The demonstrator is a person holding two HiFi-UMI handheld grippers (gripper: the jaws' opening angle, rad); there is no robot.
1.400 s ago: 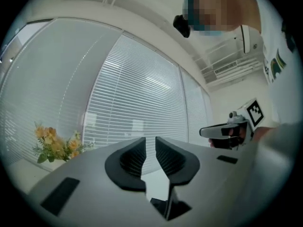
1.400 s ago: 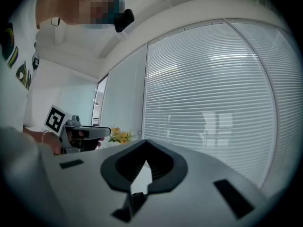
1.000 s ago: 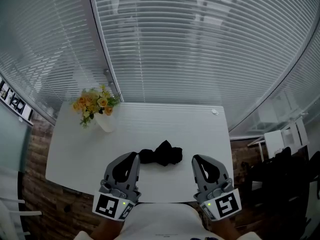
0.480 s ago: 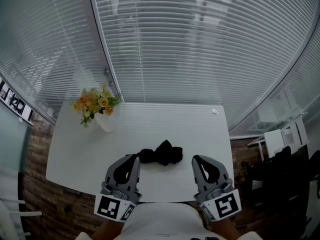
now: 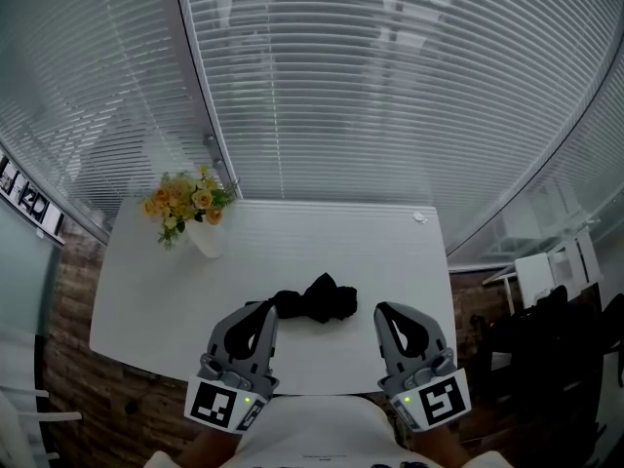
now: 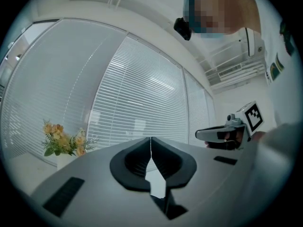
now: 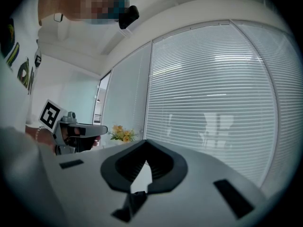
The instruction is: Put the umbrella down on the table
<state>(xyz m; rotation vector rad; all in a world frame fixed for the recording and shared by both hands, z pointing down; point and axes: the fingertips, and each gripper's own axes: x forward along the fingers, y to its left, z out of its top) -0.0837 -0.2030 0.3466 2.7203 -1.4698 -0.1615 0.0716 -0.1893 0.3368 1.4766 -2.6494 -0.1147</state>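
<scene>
While the left gripper point(image 5: 261, 307) and right gripper point(image 5: 383, 310) stand closed and empty, the black umbrella point(image 5: 314, 301) lies on the table point(image 5: 370, 242) between their tips, nearer the left.

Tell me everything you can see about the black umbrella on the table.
The umbrella is a small black folded bundle with loose, crumpled fabric. It lies flat on the white table near its front edge, between the left gripper and the right gripper. Its left end is right beside the left gripper; contact can't be judged. No handle or strap can be made out.
</scene>
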